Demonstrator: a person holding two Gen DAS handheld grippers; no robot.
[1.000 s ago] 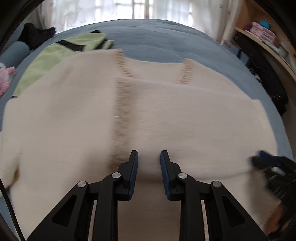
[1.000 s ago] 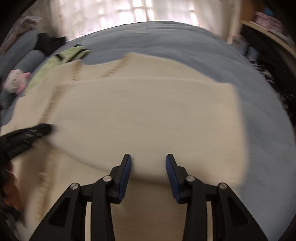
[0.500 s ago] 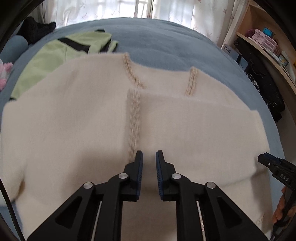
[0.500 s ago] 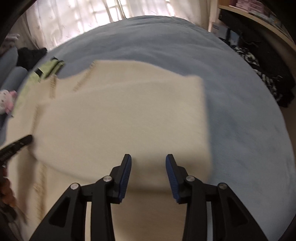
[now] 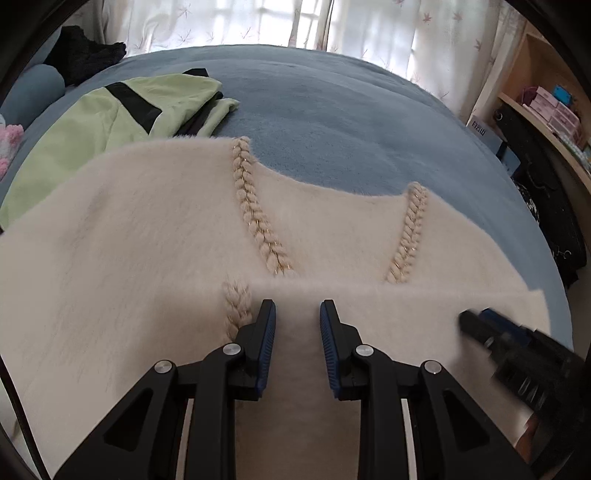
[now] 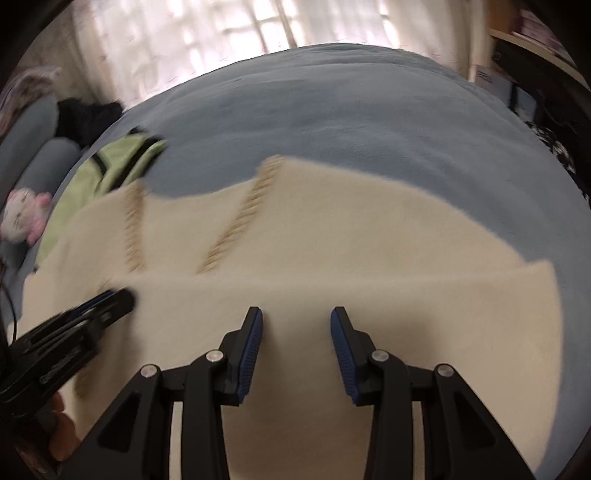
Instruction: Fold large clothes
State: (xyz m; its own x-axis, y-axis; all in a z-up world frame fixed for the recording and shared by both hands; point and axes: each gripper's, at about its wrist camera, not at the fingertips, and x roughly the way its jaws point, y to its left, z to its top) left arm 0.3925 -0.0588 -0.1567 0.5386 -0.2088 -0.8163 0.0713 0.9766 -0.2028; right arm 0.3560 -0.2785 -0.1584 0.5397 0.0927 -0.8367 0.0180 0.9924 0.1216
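Your cream sweater [image 5: 155, 236] lay spread across the blue bed [image 5: 332, 122], its fuzzy, soft knit trimmed with two braided cable strips [image 5: 258, 221] flecked with gold, running down from the scooped neckline. The near part of the sweater was folded up over itself, making a straight horizontal edge just below the braids. Beside it, toward the far left, a smooth light-green garment [image 5: 122, 114] with black bands lay rumpled and touched the sweater's far edge. A pink and white plush toy [image 6: 22, 214] sat at the bed's left side, and sheer curtains [image 5: 258, 22] hung behind.

You held both tools pitched steeply down over the folded layer. Your left gripper [image 5: 297, 314] had its blue ribbed pads a little apart and opening, with only fuzzy cloth seen beneath the gap, not pinched. Your right gripper [image 6: 296, 319] stood wider apart, also holding nothing, above the folded layer right of the left one.
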